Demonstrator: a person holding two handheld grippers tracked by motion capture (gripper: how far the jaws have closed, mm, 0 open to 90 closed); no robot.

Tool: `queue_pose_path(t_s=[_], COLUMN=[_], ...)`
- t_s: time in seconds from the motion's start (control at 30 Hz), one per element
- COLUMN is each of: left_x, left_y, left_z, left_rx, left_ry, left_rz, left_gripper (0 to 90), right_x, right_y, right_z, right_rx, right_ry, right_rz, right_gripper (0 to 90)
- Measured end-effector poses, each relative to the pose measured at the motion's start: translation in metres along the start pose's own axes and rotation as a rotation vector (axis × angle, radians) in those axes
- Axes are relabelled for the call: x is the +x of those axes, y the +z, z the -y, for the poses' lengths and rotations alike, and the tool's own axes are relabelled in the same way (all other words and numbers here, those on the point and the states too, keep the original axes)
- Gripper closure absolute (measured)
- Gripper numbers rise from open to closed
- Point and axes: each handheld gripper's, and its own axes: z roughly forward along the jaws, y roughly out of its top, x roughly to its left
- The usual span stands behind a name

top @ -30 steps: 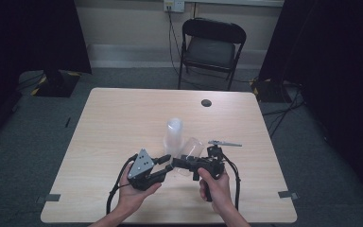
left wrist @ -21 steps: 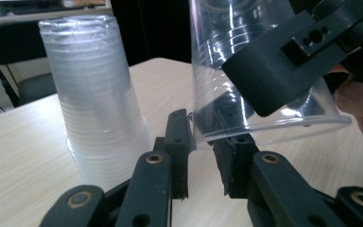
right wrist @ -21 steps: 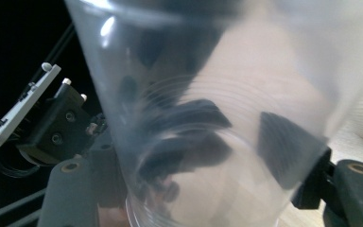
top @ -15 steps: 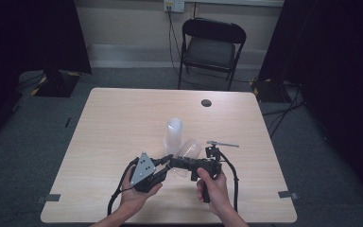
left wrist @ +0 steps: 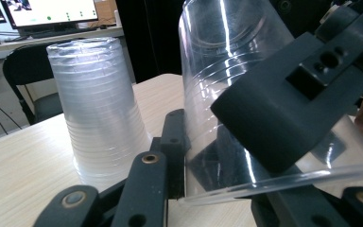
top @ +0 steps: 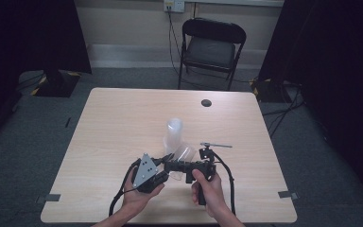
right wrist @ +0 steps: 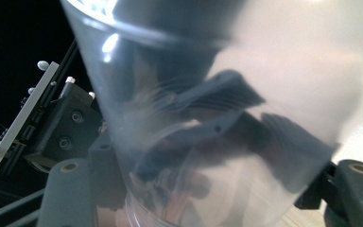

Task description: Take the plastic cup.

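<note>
high view: both grippers meet at six o'clock on the table (top: pixel 113 123), around a clear cup (top: pixel 185 155). left gripper (top: pixel 166 166) jaws have just been closing, pads on the cup's sides. right gripper (top: pixel 172 166) jaws, just opening, hold its wall. stack of cups (top: pixel 173 133) stands at twelve o'clock of it.

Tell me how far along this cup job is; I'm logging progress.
Done: one clear cup is off the upside-down stack on the table. In hand: both tools hold it. The left tool has just been closing on it, and the right tool has just been opening slightly. Left: probably the right tool's release, then setting the cup down.
</note>
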Motion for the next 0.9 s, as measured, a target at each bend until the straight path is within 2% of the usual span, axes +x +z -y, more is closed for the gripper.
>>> queue_pose_path(t_s=[0.07, 0.13, 0.2, 0.33, 0.63, 0.77, 0.8, 0.9], left_x=[0.002, 0.004, 0.005, 0.006, 0.010, 0.015, 0.019, 0.021], left_y=[-0.001, 0.000, -0.001, -0.001, -0.004, -0.004, -0.003, -0.003], left_z=[0.000, 0.000, -0.001, -0.001, 0.000, 0.000, 0.001, 0.001], left_rx=[0.005, 0.007, 0.006, 0.019, 0.017, 0.023, 0.028, 0.035], left_ry=[-0.014, -0.025, -0.020, -0.016, -0.019, -0.039, -0.073, -0.080], left_rz=[0.001, -0.002, -0.003, 0.001, -0.024, -0.033, -0.033, -0.031], left_gripper=[81.3, 83.4, 85.4, 86.5, 89.2, 89.7, 89.7, 89.8], right_x=[0.000, 0.000, 0.000, 0.000, 0.001, 0.000, 0.000, -0.001], right_y=[0.000, -0.002, -0.003, -0.004, -0.008, -0.011, -0.011, -0.013], right_z=[0.001, 0.000, -0.001, -0.001, -0.002, -0.003, -0.003, -0.004], right_rx=[-0.006, -0.021, -0.037, -0.042, -0.046, -0.045, -0.048, -0.051], right_ry=[0.005, -0.016, -0.037, -0.048, -0.056, -0.068, -0.070, -0.074], right_rz=[-0.004, 0.013, 0.030, 0.038, 0.029, 0.043, 0.044, 0.051], right_gripper=[27.0, 24.7, 21.6, 20.2, 17.3, 17.1, 17.1, 17.2])
